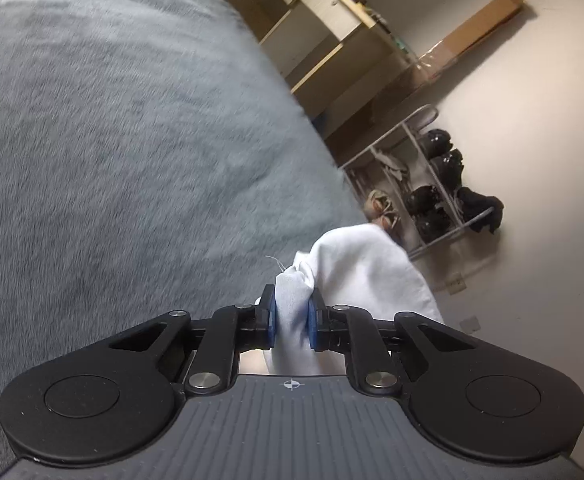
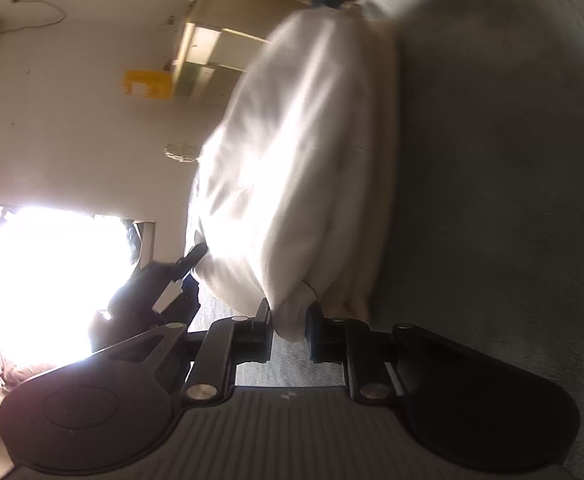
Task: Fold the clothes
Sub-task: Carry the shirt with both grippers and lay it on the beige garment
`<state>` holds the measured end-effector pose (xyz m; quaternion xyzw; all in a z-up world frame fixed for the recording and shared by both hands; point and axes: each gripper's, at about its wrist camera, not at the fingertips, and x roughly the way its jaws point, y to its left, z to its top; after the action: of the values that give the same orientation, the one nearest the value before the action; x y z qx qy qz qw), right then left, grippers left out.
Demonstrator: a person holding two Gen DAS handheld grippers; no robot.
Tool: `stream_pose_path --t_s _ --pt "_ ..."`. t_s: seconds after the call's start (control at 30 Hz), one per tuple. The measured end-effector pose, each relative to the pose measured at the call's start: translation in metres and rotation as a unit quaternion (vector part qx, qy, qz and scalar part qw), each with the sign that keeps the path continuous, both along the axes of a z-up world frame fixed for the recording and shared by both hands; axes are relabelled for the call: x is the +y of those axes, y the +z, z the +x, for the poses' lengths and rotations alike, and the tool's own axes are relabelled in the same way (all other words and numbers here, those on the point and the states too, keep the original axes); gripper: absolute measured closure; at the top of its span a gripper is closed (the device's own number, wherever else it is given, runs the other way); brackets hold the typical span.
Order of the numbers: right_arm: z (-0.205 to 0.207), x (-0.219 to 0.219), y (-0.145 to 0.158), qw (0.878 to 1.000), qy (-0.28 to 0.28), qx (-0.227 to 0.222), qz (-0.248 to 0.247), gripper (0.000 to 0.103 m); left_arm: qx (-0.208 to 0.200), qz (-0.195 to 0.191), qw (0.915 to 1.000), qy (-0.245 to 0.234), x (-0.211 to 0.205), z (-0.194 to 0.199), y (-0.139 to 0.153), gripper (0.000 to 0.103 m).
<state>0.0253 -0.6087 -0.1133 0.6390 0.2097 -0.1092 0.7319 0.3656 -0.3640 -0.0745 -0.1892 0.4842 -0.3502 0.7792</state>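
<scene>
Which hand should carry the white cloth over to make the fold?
Probably the right. The right gripper pinches the big hanging part of the white cloth beside the grey blanket. The left gripper is shut on one bunched corner only.

Both wrist views look along their fingers, close up — sharing white cloth (image 1: 355,256) and grey blanket (image 1: 112,140).

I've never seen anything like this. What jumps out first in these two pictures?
A white garment, bunched and stretched over a grey fuzzy blanket, is pinched at either end by two black clamps: the left gripper and right gripper. Behind, a shoe rack stands against the wall.
</scene>
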Motion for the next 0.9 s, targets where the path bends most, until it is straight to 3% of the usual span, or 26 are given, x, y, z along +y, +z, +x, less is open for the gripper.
stream_pose_path --t_s 0.33,0.43,0.5,0.53,0.6,0.7,0.83,0.9 --pt "0.028 0.008 -0.001 1.0 0.016 0.01 -0.008 0.085 0.001 0.013 0.9999 0.007 -0.001 0.01 -0.015 0.088" --pt "0.034 0.009 0.003 0.999 0.033 0.018 -0.01 0.073 0.009 0.014 0.9999 0.005 0.005 0.012 -0.015 0.076" --pt "0.035 0.011 0.008 0.999 0.041 0.017 -0.019 0.056 0.001 0.022 0.9997 0.006 0.008 0.011 -0.009 0.062" --pt "0.037 0.011 0.011 0.999 0.043 0.019 -0.026 0.055 -0.013 0.029 0.9995 0.005 0.011 0.009 -0.003 0.061" --pt "0.035 0.014 0.015 0.998 0.046 0.028 -0.042 0.043 -0.041 0.042 0.9983 0.0 0.018 0.005 0.01 0.057" --pt "0.027 0.024 0.022 0.996 0.053 0.025 -0.06 0.038 -0.093 0.063 0.9932 -0.028 0.031 -0.01 0.04 0.047" --pt "0.023 0.051 0.03 0.992 0.089 0.037 -0.081 0.036 -0.177 0.096 0.975 -0.094 0.059 -0.053 0.086 0.037" --pt "0.023 0.07 0.037 0.988 0.12 0.042 -0.09 0.035 -0.21 0.11 0.9637 -0.122 0.077 -0.079 0.106 0.023"
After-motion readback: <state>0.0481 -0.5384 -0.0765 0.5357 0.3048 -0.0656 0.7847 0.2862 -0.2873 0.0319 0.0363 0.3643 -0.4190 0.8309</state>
